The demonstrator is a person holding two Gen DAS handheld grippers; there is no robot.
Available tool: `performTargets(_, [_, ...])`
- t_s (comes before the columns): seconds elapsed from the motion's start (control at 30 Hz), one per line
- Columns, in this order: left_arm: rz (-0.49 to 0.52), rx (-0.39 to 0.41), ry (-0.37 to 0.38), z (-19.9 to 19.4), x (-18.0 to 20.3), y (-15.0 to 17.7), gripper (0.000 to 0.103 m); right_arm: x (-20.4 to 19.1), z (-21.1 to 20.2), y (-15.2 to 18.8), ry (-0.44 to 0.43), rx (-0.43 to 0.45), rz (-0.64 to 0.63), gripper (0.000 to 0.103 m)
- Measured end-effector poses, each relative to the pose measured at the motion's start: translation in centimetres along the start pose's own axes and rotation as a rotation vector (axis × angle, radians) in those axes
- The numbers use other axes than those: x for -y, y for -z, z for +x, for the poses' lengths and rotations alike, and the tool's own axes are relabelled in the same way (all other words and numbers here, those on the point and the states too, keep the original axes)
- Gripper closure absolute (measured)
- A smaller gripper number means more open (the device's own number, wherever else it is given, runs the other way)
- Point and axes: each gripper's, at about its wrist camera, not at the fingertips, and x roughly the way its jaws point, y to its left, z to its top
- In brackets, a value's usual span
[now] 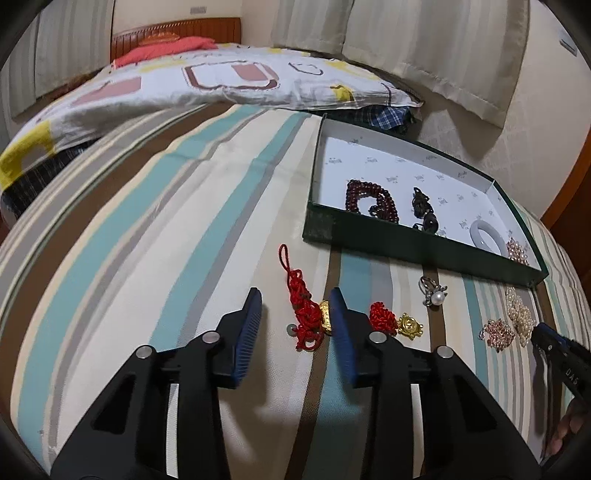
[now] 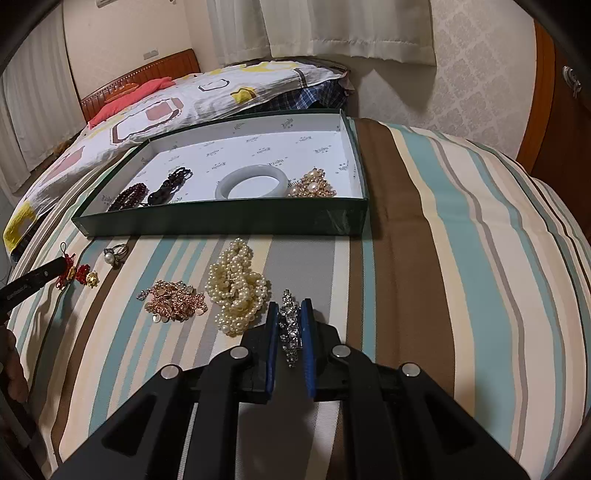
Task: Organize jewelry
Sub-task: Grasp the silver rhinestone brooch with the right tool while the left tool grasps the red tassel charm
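Note:
My left gripper [image 1: 295, 301] is open, its fingers either side of a red knotted cord charm [image 1: 304, 314] with a gold piece, lying on the striped bed cover. A second red and gold charm [image 1: 393, 320] lies just right of it. My right gripper [image 2: 290, 312] is shut on a silver rhinestone piece [image 2: 290, 328]. A green box [image 2: 229, 221] holds a dark red bead bracelet [image 2: 127, 197], a black bead string [image 2: 168, 186], a pale jade bangle [image 2: 251, 181] and a gold pearl piece [image 2: 312, 188]. A pearl necklace [image 2: 236, 288], a rose-gold piece [image 2: 175, 301] and a pearl ring [image 2: 114, 254] lie in front of the box.
A patterned quilt [image 1: 229, 79] and plaid cloth [image 1: 388, 116] lie behind the box. A wooden headboard [image 2: 140, 79] stands at the far end. Curtains [image 2: 343, 26] hang behind. The bed cover [image 2: 461, 240] drops away to the right.

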Motion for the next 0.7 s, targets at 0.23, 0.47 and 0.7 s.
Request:
performTargets(0.23, [-0.01, -0.017, 0.013, 0.8, -0.1, -0.4, 0.076, 0.0, 0.0, 0.0, 0.0, 0.0, 0.0, 0.09])
performTargets(0.47, [0.001, -0.018, 0.049, 0.8, 0.1, -0.4, 0.091, -0.1, -0.2, 0.1, -0.002, 0.008, 0.003, 0.09])
performTargets(0.7, [0.033, 0.024, 0.033, -0.2, 0.6, -0.3, 0.093, -0.2, -0.6, 0.1, -0.014, 0.029, 0.008, 0.09])
